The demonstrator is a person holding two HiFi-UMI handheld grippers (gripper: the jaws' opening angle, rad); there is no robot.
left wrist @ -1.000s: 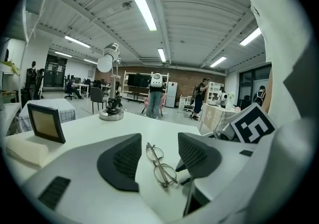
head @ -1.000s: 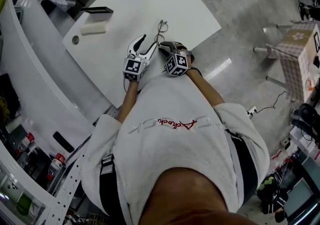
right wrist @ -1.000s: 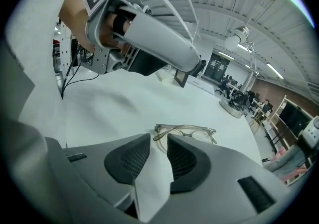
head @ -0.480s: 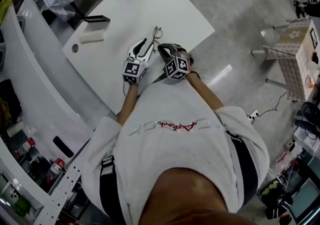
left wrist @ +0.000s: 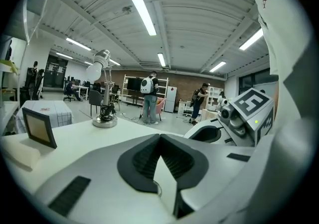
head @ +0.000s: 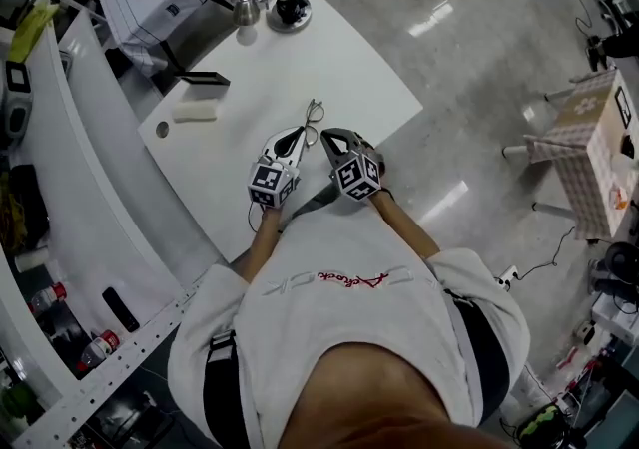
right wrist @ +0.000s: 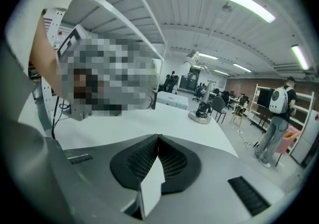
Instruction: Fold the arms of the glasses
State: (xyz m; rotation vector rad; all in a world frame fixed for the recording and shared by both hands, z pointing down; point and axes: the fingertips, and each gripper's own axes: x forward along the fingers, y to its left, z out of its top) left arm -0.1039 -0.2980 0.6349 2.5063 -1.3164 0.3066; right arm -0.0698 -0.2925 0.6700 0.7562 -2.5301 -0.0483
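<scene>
White counter (head: 359, 48) carries everything. Fingers of the left gripper (head: 300, 136), spread wide a second ago, have just closed tip to tip. Those of the right gripper (head: 326, 141) have just closed too, with nothing between them. Wire-framed glasses (head: 315, 111) lie just beyond the left fingertips, perhaps touching; whether those fingers pinch the frame I cannot tell.

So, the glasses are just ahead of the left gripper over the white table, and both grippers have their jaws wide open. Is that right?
Only the jaws are wrong: the left gripper view and right gripper view show the left gripper and right gripper closed, pads meeting. The right's have just been closing, nothing between them. The glasses and white table stand as said.
</scene>
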